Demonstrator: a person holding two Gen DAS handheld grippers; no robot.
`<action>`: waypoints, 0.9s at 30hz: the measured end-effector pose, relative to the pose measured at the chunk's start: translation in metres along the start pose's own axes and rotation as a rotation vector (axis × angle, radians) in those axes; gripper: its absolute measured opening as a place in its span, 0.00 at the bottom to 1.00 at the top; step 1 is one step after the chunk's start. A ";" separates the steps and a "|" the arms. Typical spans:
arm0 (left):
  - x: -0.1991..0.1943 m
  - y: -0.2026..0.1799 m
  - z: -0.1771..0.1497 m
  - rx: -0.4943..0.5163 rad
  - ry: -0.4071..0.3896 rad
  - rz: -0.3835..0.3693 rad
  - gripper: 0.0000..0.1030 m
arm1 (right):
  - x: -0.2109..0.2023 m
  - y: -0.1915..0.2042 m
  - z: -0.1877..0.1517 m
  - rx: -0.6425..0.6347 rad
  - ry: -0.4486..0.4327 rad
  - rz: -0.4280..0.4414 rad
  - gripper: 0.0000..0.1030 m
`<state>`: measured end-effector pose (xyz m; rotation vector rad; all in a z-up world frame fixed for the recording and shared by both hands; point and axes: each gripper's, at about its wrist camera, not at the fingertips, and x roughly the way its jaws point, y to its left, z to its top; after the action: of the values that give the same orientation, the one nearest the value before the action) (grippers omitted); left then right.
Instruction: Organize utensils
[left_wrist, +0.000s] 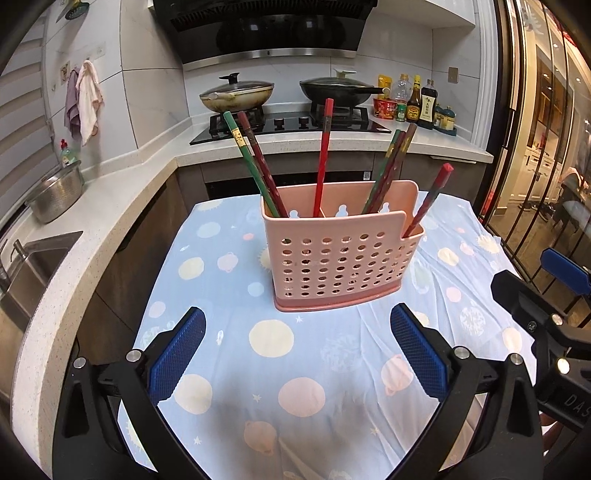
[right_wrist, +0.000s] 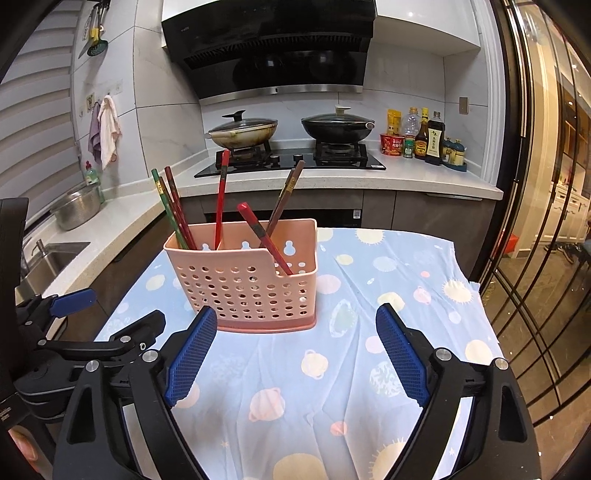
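A pink perforated utensil holder (left_wrist: 341, 258) stands upright on the table's blue planet-print cloth (left_wrist: 288, 369); it also shows in the right wrist view (right_wrist: 247, 284). Several red, green and brown chopsticks (left_wrist: 324, 155) lean inside its compartments, and a red one (left_wrist: 428, 201) rests in the low right notch. The chopsticks (right_wrist: 221, 199) show in the right wrist view too. My left gripper (left_wrist: 297, 350) is open and empty, just short of the holder. My right gripper (right_wrist: 295, 354) is open and empty, to the holder's front right.
A stove with two lidded woks (left_wrist: 236, 94) sits on the counter behind. Sauce bottles (left_wrist: 413, 101) stand at its right. A steel colander (left_wrist: 55, 194) and sink (left_wrist: 33, 266) are at the left. Glass doors (right_wrist: 535, 221) run along the right.
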<state>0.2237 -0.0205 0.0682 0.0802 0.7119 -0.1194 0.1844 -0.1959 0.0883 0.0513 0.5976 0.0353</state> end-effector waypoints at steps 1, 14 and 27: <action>0.000 0.000 -0.001 -0.002 0.001 -0.001 0.93 | 0.000 0.000 -0.001 0.003 -0.001 -0.001 0.83; -0.005 0.000 -0.009 -0.003 -0.001 0.025 0.93 | -0.005 -0.001 -0.010 0.005 -0.007 -0.013 0.94; -0.019 -0.010 -0.017 0.026 -0.037 0.056 0.93 | -0.016 -0.007 -0.021 0.026 -0.016 -0.020 0.94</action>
<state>0.1970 -0.0271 0.0673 0.1229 0.6710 -0.0762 0.1598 -0.2030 0.0797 0.0705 0.5824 0.0072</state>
